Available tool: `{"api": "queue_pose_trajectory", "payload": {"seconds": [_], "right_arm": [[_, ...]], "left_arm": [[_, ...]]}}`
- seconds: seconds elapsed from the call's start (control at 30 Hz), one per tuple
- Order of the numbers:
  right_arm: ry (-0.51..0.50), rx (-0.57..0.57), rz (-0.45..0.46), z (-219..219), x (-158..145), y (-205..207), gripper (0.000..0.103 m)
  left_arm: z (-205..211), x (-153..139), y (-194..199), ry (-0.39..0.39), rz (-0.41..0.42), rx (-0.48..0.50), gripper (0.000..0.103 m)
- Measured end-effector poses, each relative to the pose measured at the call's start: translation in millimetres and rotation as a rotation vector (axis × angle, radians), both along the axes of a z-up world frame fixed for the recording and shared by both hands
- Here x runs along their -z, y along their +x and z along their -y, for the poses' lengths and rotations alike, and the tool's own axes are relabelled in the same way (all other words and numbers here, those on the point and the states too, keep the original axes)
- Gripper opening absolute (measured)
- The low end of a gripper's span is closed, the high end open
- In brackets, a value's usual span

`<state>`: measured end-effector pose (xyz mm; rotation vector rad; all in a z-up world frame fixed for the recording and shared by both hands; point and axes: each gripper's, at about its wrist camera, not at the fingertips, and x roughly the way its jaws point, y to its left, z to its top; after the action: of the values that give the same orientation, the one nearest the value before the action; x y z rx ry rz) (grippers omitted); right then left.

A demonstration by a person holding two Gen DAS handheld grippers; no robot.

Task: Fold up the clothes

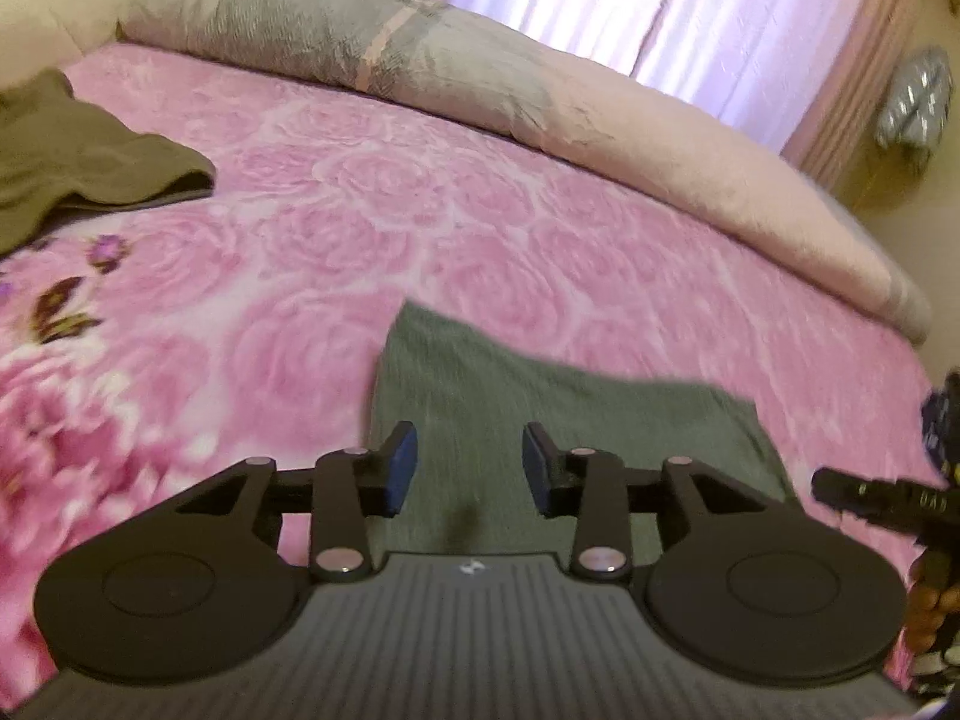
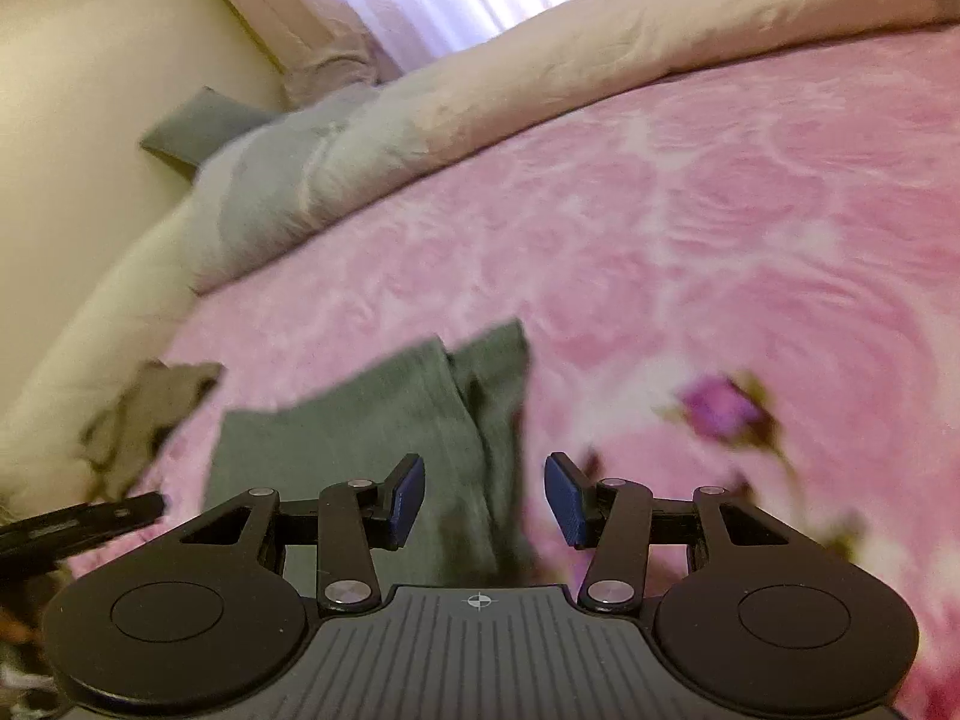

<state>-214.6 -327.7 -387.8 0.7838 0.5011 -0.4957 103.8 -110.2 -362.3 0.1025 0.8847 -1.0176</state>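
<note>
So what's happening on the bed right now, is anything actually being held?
Nothing is held. A person is working two handheld claws over a grey-green garment lying partly folded on the pink floral blanket. The left claw and right claw both hang open above the cloth, with no fabric between the pads. A second, olive garment lies further off, near the rolled duvet. Both views are motion-blurred.

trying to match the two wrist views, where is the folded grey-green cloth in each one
Left wrist: grey-green cloth lies low in the middle, just past the left hand-held gripper, on the pink bedspread.
Right wrist: the cloth is low and left of middle, ahead of the right hand-held gripper.
Shared landmark: the pale duvet bunched along the far edge of the bed, below the curtain.
</note>
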Motion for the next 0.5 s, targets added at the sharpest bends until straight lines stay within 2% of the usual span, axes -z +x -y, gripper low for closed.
{"api": "queue_pose_trajectory", "payload": {"seconds": [0.1, 0.17, 0.23, 0.27, 0.3, 0.37, 0.5], "right_arm": [[0.029, -0.050, 0.045, 20, 9, 17, 0.045], [0.059, -0.073, 0.050, 30, 18, 24, 0.032], [0.090, -0.097, 0.056, 40, 27, 32, 0.031], [0.099, -0.107, 0.063, 43, 30, 34, 0.024], [0.106, -0.118, 0.076, 45, 33, 34, 0.005], [0.112, -0.129, 0.098, 48, 37, 34, 0.001], [0.084, -0.110, 0.089, 50, 43, 36, 0.000]], "left_arm": [[16, 15, 28, -0.010, -0.041, -0.016, 0.036], [24, 24, 40, -0.009, -0.060, -0.010, 0.036], [31, 31, 49, -0.010, -0.067, 0.004, 0.032], [34, 33, 52, -0.010, -0.069, 0.019, 0.017], [37, 36, 54, -0.009, -0.071, 0.033, 0.003], [41, 40, 56, -0.010, -0.067, 0.047, 0.000], [41, 49, 55, 0.021, 0.027, 0.002, 0.000]]}}
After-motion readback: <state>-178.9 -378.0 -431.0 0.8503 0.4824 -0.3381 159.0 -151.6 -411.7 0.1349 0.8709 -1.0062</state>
